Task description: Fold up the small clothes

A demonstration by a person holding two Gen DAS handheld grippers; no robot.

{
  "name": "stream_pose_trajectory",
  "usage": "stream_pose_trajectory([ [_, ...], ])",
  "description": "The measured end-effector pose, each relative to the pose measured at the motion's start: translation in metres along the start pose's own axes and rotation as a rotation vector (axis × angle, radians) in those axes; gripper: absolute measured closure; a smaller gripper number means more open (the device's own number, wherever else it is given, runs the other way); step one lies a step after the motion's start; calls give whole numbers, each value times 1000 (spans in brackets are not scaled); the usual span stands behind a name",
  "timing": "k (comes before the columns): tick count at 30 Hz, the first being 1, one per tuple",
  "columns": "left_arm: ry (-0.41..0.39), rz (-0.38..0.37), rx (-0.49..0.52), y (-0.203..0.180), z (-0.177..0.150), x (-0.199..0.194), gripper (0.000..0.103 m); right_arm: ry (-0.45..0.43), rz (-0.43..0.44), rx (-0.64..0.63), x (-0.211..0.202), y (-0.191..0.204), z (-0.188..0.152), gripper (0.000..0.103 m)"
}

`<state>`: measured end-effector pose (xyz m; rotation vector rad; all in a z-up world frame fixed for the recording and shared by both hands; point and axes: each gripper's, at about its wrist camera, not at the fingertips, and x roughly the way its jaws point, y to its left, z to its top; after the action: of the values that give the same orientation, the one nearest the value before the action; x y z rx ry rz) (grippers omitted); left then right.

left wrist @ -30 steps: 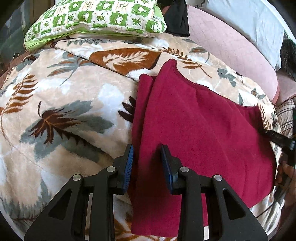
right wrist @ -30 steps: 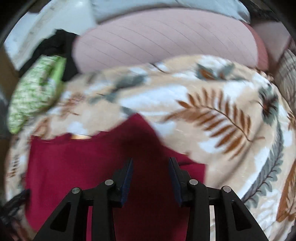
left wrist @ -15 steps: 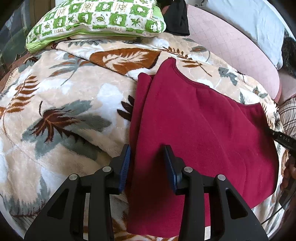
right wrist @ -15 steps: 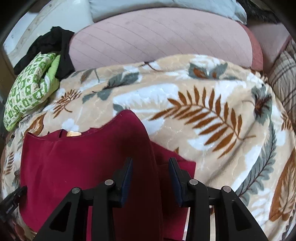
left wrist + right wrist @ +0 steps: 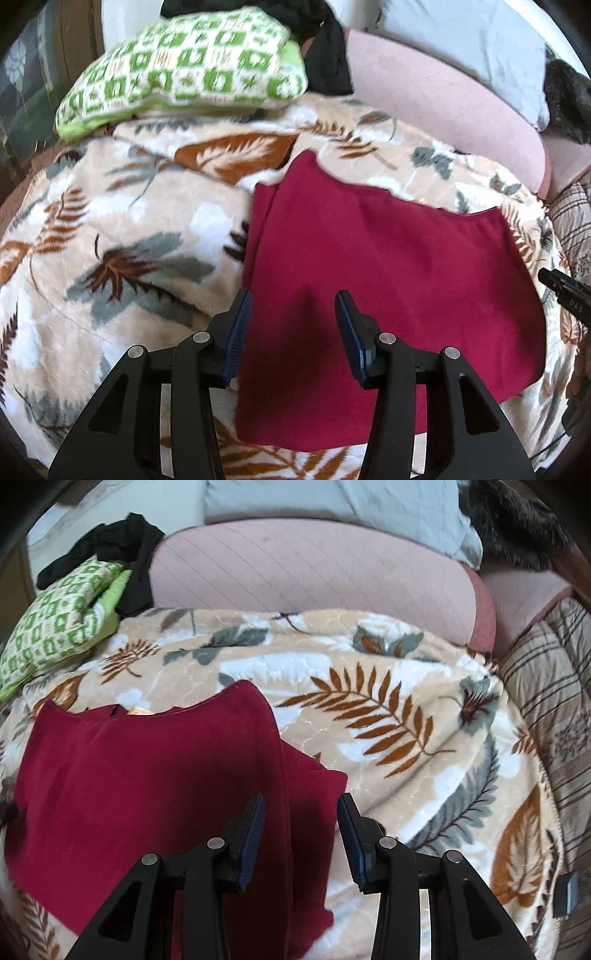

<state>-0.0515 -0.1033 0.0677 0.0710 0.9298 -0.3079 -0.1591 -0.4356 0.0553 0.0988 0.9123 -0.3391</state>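
Note:
A dark red garment [image 5: 399, 277] lies folded and flat on a leaf-patterned blanket [image 5: 122, 229]. It also shows in the right wrist view [image 5: 147, 782], with a narrower layer sticking out along its right edge. My left gripper [image 5: 293, 328] is open and empty, hovering over the garment's left edge. My right gripper [image 5: 301, 834] is open and empty, hovering over the garment's right edge. The tip of the right gripper [image 5: 565, 291] shows at the far right of the left wrist view.
A green-and-white patterned pillow [image 5: 188, 74] lies at the back left with a black cloth [image 5: 328, 62] beside it. A pink cushion [image 5: 310, 572] and a pale blue pillow [image 5: 332, 498] run along the back. A striped plaid cover [image 5: 546, 686] lies at the right.
Both grippers have drawn back and risen slightly from the garment and stay open. The left wrist view has tilted up, showing more of the pillow. The garment lies still.

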Motion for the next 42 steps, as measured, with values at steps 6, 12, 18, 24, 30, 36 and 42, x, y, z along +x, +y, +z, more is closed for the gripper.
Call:
stream_pose_trajectory([
  [6,17,-17,44,-18,-2,1,57,-37,11,-31,-24,7,-9,64],
  [12,41,-13,73,-26,-11,7,57,-49,0,-80,-31,19,-21,64],
  [18,39,-11,70,-25,-12,9,57,-38,14,-96,-28,26,-27,64],
  [24,46,-5,71,-22,-13,13,57,-65,-21,-137,-29,35,-29,64],
  [30,53,-6,65,-21,-15,16,57,-76,-27,-172,-31,41,-31,64],
  [36,53,-1,57,-19,-15,18,57,-55,2,-161,-25,42,-32,64],
  [42,87,18,63,-18,-13,34,57,55,102,-41,9,22,-32,64],
])
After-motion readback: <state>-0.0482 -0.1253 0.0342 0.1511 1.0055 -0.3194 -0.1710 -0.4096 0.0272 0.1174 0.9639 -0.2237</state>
